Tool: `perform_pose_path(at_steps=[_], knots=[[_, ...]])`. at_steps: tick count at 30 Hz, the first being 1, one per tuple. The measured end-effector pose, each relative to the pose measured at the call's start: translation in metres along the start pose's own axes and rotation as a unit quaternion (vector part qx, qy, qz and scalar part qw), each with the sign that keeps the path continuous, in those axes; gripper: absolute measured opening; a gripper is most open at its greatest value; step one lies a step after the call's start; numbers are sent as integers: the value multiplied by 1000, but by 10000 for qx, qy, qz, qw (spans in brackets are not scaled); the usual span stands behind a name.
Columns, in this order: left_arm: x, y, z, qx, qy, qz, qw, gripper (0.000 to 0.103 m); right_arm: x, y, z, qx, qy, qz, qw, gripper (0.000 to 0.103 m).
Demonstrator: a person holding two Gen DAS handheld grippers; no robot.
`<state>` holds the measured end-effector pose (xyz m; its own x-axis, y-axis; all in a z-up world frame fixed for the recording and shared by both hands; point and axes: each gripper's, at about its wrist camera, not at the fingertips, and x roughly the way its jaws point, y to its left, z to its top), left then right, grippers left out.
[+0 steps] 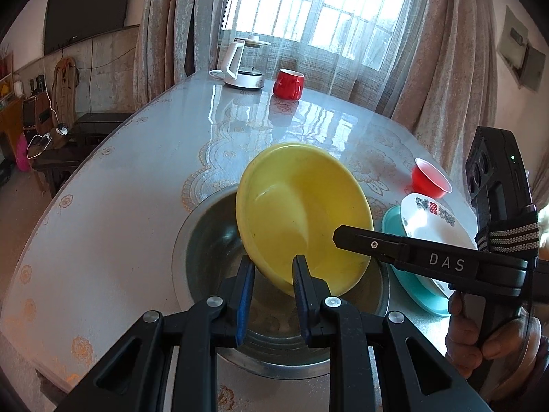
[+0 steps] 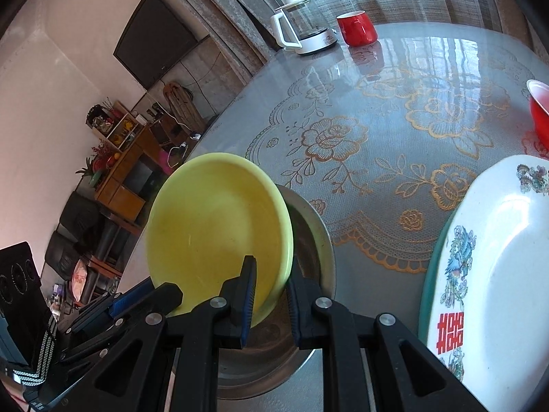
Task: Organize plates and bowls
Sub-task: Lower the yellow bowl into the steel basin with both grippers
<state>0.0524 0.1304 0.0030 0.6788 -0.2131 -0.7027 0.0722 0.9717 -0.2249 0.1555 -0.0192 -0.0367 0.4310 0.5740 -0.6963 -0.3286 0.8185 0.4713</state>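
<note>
A yellow plate (image 1: 302,213) is held tilted above a steel basin (image 1: 212,240) on the table. My left gripper (image 1: 272,267) is shut on the plate's near rim. My right gripper (image 2: 271,274) is shut on the same plate (image 2: 212,226) at its right rim, over the basin (image 2: 315,240). The right gripper's finger also shows in the left wrist view (image 1: 394,247), reaching in from the right. A white patterned plate (image 2: 497,267) lies on a teal plate (image 2: 429,274) to the right of the basin. Both show in the left wrist view too, the white plate (image 1: 432,219) over the teal plate (image 1: 411,285).
A small red bowl (image 1: 430,178) stands behind the plate stack. A red mug (image 1: 289,84) and a white kettle (image 1: 243,65) stand at the table's far side by the window. The lace-patterned table (image 1: 137,178) drops off at left toward furniture.
</note>
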Motion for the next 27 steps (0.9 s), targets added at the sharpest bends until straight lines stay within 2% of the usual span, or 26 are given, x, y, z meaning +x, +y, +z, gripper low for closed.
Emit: perform_pose_path(at_steps=[19,27], knots=[[16,20,-10,-230,302,-188,9991,22,5,3,1,-31,56,-166,9998,17],[13,28,-6,-263,219,-199,9992,22,12,7,1,-105,210,-177,9996,19]])
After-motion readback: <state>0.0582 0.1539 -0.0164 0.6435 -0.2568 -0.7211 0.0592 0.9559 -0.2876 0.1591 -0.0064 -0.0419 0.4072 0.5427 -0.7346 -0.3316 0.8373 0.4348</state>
